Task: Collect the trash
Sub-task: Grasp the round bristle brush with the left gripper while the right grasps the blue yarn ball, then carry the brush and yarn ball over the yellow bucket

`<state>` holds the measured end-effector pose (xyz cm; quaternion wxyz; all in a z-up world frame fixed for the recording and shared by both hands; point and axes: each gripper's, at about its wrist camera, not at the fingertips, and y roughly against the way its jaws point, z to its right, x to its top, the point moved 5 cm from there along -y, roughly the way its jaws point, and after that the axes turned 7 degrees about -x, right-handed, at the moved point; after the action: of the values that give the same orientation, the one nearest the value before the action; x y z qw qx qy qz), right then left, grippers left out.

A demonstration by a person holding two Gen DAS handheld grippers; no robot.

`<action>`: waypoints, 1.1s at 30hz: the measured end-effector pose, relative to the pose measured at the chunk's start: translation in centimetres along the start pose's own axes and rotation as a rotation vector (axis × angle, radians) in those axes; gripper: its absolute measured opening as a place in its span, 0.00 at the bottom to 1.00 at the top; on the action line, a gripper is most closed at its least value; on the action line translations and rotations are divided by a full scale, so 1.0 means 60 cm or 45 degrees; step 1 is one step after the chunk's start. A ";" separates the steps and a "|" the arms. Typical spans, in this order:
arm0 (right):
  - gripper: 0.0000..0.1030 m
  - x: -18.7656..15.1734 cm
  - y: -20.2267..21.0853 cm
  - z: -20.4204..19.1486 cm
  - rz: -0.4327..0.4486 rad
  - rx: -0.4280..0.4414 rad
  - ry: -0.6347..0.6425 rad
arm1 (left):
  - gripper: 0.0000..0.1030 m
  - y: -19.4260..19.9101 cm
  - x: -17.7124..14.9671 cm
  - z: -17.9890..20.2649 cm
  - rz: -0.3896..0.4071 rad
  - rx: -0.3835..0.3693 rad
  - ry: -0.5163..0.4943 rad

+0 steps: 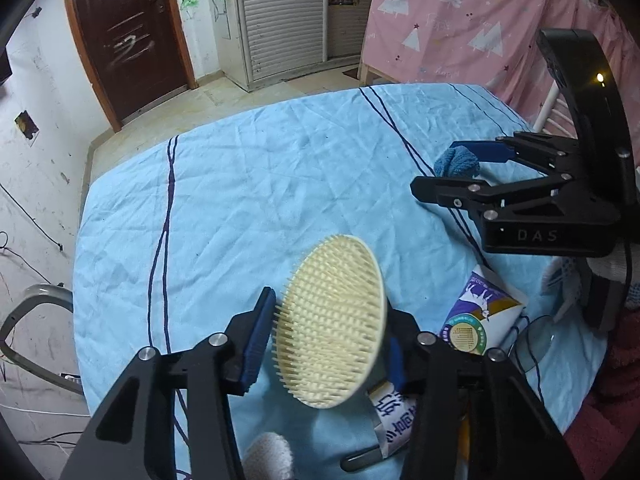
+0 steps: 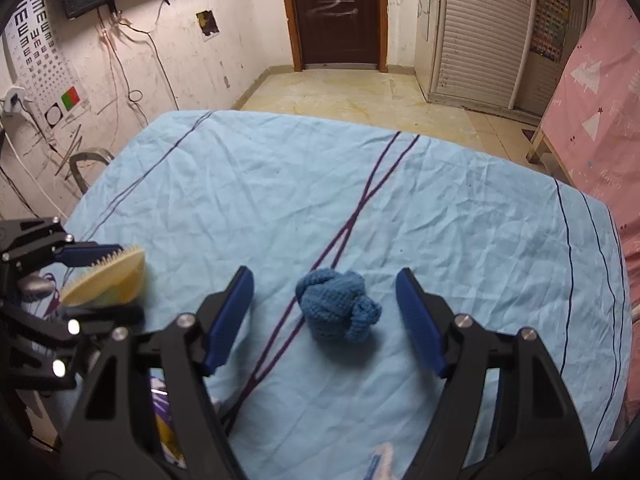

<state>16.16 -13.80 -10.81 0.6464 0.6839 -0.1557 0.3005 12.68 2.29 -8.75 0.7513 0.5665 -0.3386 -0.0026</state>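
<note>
- While the left tool was clenched on the cream bristle brush, with its pads against the brush's two faces, the brush stood tilted above the blue sheet, so one pick-up looked done and its drop-off remained.
- Nearest the person, under and beside that tool, lay a printed carton with purple markings and another printed wrapper; both looked uncollected, and more items there were too hidden to count.
- One white knitted thing showed at the bottom edge; I could not tell what it was.
- Further out, the right tool stood released, its blue pads apart on either side of the single blue knitted ball and not touching it; the ball rested on the sheet-covered table, on the purple stripes.
- Judged from this, the task was early: one brush in hand, one ball about to be taken, two printed packs left.
- No bin or bag for trash showed in either view.
- Beyond, the far table was bare sheet.
</note>
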 end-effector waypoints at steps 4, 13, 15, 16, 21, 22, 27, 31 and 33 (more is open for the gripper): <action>0.39 0.000 0.003 0.011 0.013 -0.043 -0.001 | 0.37 0.001 -0.001 0.001 0.018 0.003 0.004; 0.26 0.001 0.026 0.040 0.075 -0.013 -0.073 | 0.37 0.022 0.018 0.003 0.071 -0.003 0.035; 0.26 0.004 0.037 0.045 0.102 -0.007 -0.084 | 0.37 0.029 0.025 0.006 0.082 0.003 0.032; 0.26 0.006 0.042 0.047 0.113 -0.003 -0.089 | 0.37 0.035 0.030 0.009 0.092 0.005 0.030; 0.26 0.009 0.068 0.075 0.166 0.013 -0.134 | 0.37 0.056 0.056 0.024 0.136 0.012 0.030; 0.26 0.009 0.072 0.081 0.174 0.012 -0.144 | 0.37 0.060 0.062 0.029 0.143 0.015 0.027; 0.26 0.004 0.089 0.119 0.210 0.016 -0.202 | 0.37 0.067 0.083 0.055 0.156 0.023 0.002; 0.26 -0.004 0.103 0.154 0.238 0.011 -0.251 | 0.37 0.063 0.096 0.083 0.155 0.021 -0.025; 0.26 -0.009 0.111 0.176 0.257 0.010 -0.284 | 0.37 0.061 0.104 0.098 0.152 0.020 -0.043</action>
<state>13.93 -25.00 -5.71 0.5890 0.6963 -0.2932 0.2868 13.07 -3.80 -1.70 0.7397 0.5511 -0.3845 0.0354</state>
